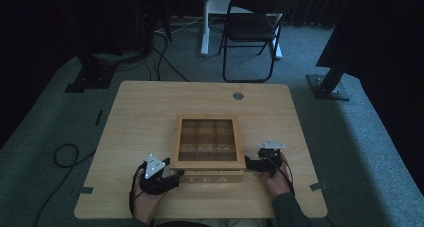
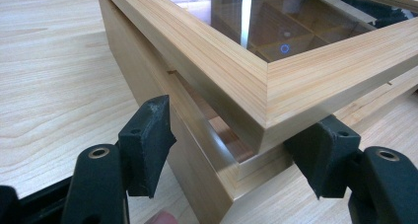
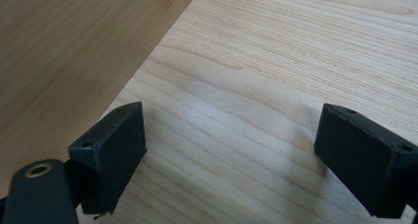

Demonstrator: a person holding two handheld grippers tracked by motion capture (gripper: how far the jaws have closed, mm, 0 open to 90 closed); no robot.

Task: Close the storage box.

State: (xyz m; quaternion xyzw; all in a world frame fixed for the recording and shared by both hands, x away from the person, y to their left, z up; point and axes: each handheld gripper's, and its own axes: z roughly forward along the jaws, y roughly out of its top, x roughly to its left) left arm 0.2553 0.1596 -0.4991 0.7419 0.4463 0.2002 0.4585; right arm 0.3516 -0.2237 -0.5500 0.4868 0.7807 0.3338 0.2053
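A wooden tea box (image 1: 212, 177) marked TEA stands at the table's near middle. Its glass-paned lid (image 1: 207, 119) is slightly lifted, and several empty compartments show through the pane. My left gripper (image 1: 175, 176) is open at the box's front left corner. In the left gripper view its jaws (image 2: 236, 135) straddle that corner, where a gap shows between the lid (image 2: 236, 61) and the base (image 2: 197, 169). My right gripper (image 1: 248, 163) is open beside the box's right side. The right gripper view (image 3: 231, 135) shows bare table between the jaws and the box wall (image 3: 64, 51) at the left.
The wooden table (image 1: 145, 112) has a round metal grommet (image 1: 238, 95) at the back. Behind it a black folding chair (image 1: 252, 29) stands on grey carpet. Dark stands flank the table and a cable (image 1: 65, 154) loops on the floor at the left.
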